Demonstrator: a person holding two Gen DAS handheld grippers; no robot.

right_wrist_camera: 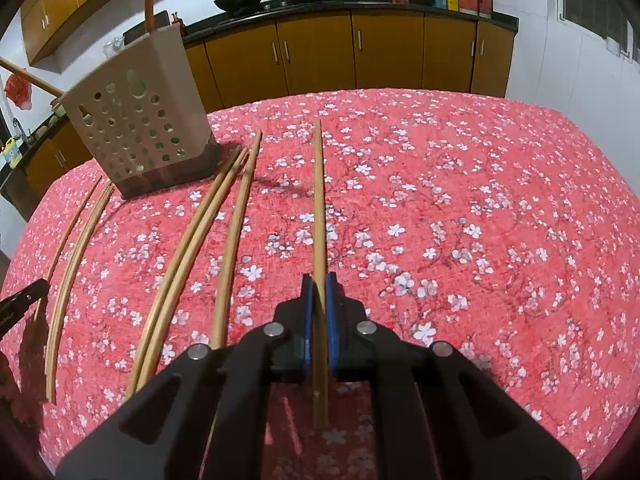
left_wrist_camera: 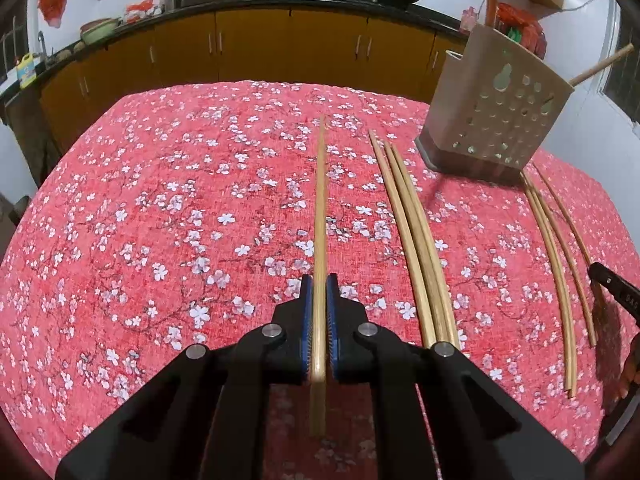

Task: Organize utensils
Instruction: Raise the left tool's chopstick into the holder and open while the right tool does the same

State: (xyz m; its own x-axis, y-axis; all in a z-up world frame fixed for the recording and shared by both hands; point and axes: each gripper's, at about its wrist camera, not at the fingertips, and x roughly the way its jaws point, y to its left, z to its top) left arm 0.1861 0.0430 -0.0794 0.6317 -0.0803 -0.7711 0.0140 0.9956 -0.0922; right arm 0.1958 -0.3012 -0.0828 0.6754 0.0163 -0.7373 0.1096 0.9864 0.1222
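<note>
My left gripper (left_wrist_camera: 319, 292) is shut on a wooden chopstick (left_wrist_camera: 321, 216) that runs straight ahead over the tablecloth. My right gripper (right_wrist_camera: 319, 290) is shut on another wooden chopstick (right_wrist_camera: 318, 208), also pointing ahead. A beige perforated utensil holder (left_wrist_camera: 494, 108) stands at the far right in the left wrist view and at the far left in the right wrist view (right_wrist_camera: 138, 116); an orange handle and a wooden handle stick out of it. Loose chopsticks (left_wrist_camera: 416, 240) lie on the cloth right of my left gripper, with more further right (left_wrist_camera: 556, 264). They lie left of my right gripper (right_wrist_camera: 192, 248).
The table carries a red floral cloth (left_wrist_camera: 160, 220). Yellow kitchen cabinets (left_wrist_camera: 256, 48) with a dark counter, woks and bottles run behind the table. The other gripper's black tip shows at the right edge (left_wrist_camera: 616, 288) and at the left edge in the right wrist view (right_wrist_camera: 20, 300).
</note>
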